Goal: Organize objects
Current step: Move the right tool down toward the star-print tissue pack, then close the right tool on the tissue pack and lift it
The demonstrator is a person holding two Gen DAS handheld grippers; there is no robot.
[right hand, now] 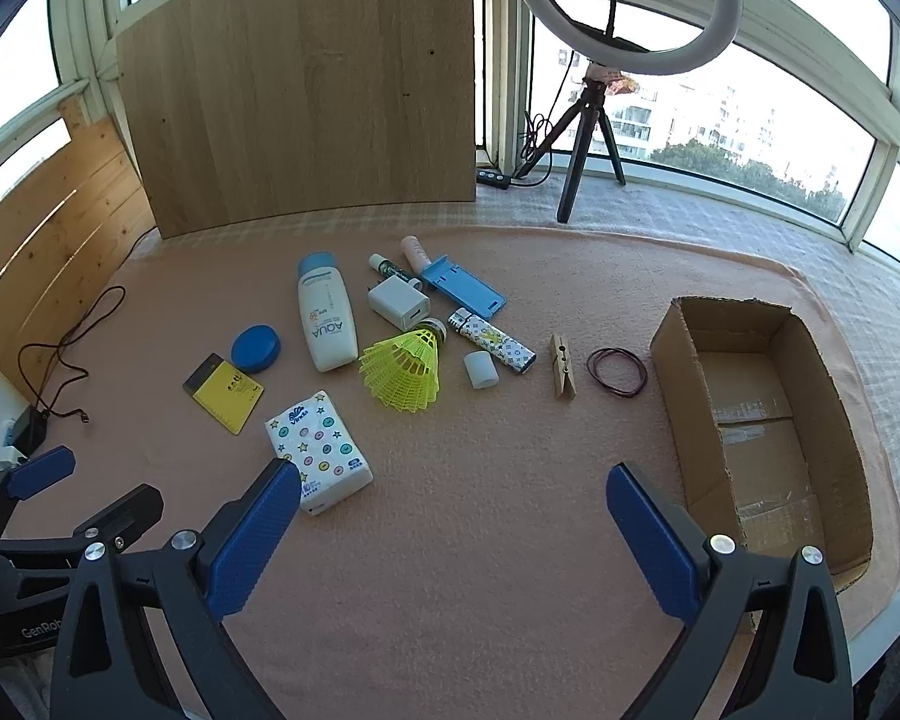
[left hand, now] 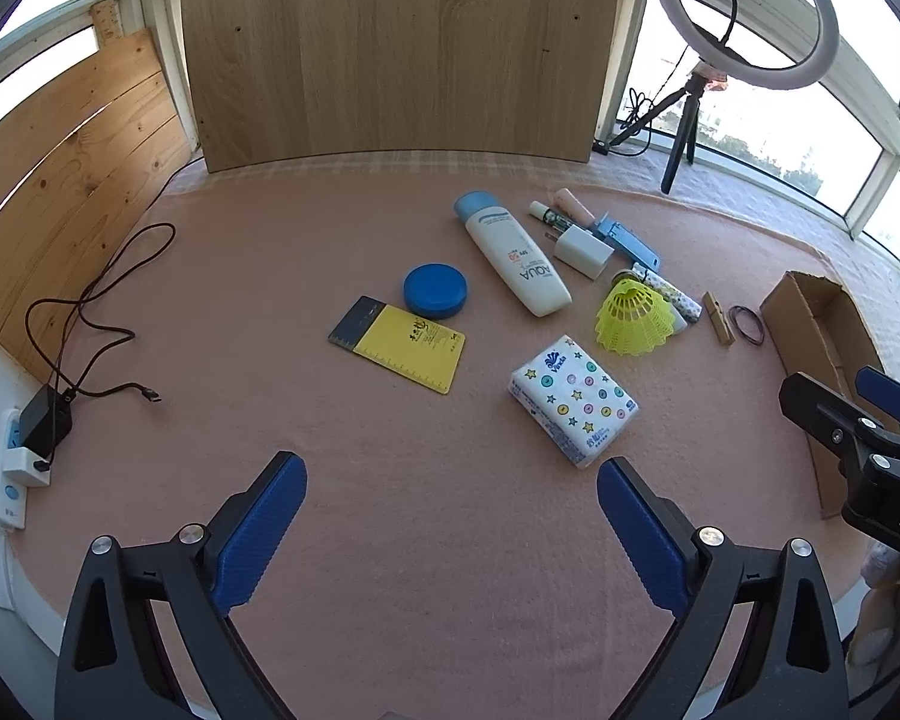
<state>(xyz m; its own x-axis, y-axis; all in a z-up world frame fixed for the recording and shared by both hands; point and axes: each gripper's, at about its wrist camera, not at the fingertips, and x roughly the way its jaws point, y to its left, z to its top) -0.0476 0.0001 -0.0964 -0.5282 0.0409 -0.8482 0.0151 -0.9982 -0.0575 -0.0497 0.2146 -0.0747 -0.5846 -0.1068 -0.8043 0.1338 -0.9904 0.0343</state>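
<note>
Small objects lie scattered on a pink cloth: a tissue pack [left hand: 575, 399] [right hand: 318, 450], a yellow card [left hand: 399, 342] [right hand: 224, 394], a blue round tin [left hand: 435, 290] [right hand: 256, 348], a white sunscreen bottle [left hand: 513, 252] [right hand: 325, 312], a yellow shuttlecock [left hand: 633, 316] [right hand: 403, 367], a white charger [right hand: 398, 300], a wooden clothespin [right hand: 563, 365] and rubber bands [right hand: 617, 372]. An open cardboard box [right hand: 750, 438] [left hand: 822, 360] lies at the right. My left gripper [left hand: 450, 516] is open and empty, near the tissue pack. My right gripper [right hand: 453, 525] is open and empty, between tissue pack and box.
A wooden board [left hand: 390, 48] leans at the back. A ring light on a tripod [right hand: 624, 6] stands back right. A brown cable [left hand: 90, 312] and a power strip [left hand: 12, 474] lie at the left. Windows surround the surface.
</note>
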